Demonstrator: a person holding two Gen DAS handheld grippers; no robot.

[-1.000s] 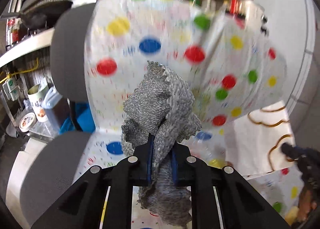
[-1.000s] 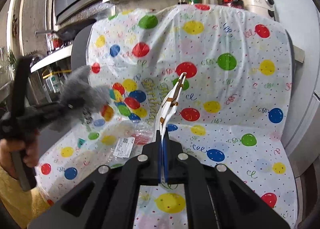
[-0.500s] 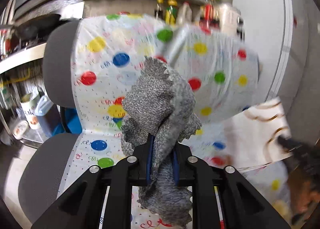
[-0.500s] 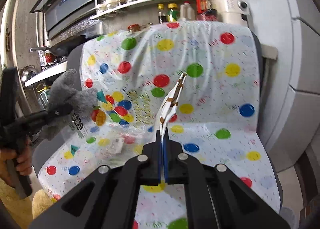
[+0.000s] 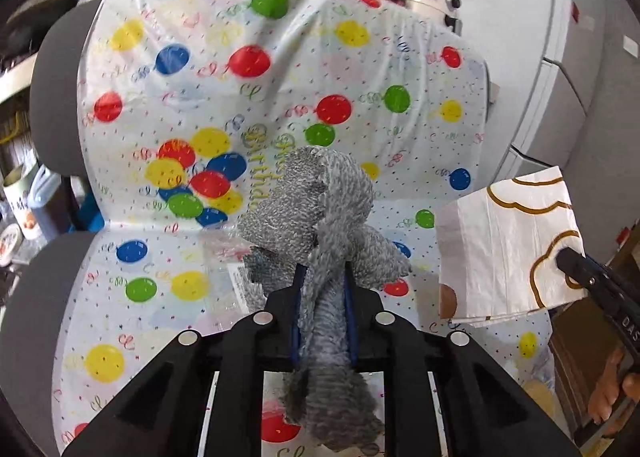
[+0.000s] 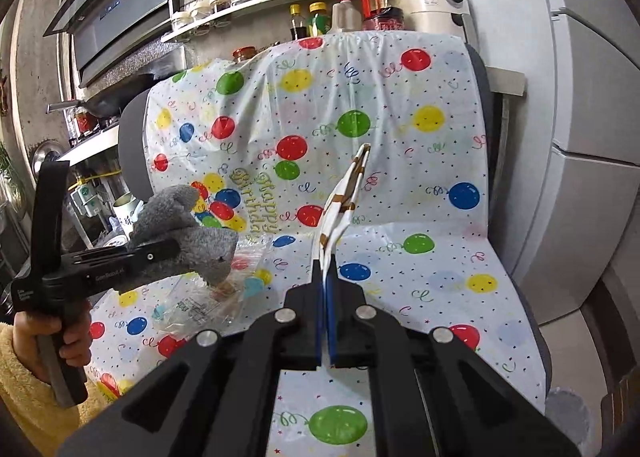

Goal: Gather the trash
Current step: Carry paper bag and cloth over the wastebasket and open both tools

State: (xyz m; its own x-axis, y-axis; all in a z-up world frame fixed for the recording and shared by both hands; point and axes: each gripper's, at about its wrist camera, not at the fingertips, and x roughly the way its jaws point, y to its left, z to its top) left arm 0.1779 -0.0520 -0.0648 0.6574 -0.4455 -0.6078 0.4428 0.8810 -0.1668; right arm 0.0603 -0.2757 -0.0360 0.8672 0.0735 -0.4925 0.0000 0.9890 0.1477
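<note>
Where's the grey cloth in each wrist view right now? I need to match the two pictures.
Left wrist: grey cloth at centre, clamped in the left gripper.
Right wrist: grey cloth at left of middle, above the clear plastic wrapper.
Shared landmark: the gold "Happy Birthday" lettering on the balloon sheet.

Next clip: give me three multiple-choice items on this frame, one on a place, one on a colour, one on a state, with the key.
1. Where does the clear plastic wrapper lie?
A. on the shelf
B. on the chair seat over the balloon cover
C. on the floor

2. What colour is the cloth in the left tool?
A. grey
B. red
C. green

3. How is the right tool?
A. open and empty
B. shut on a bottle
C. shut on the white paper bag

Key: B, the wrapper rests on the covered seat; A, the speckled cloth is grey; C, the flat bag stands pinched between the closed fingers.
</note>
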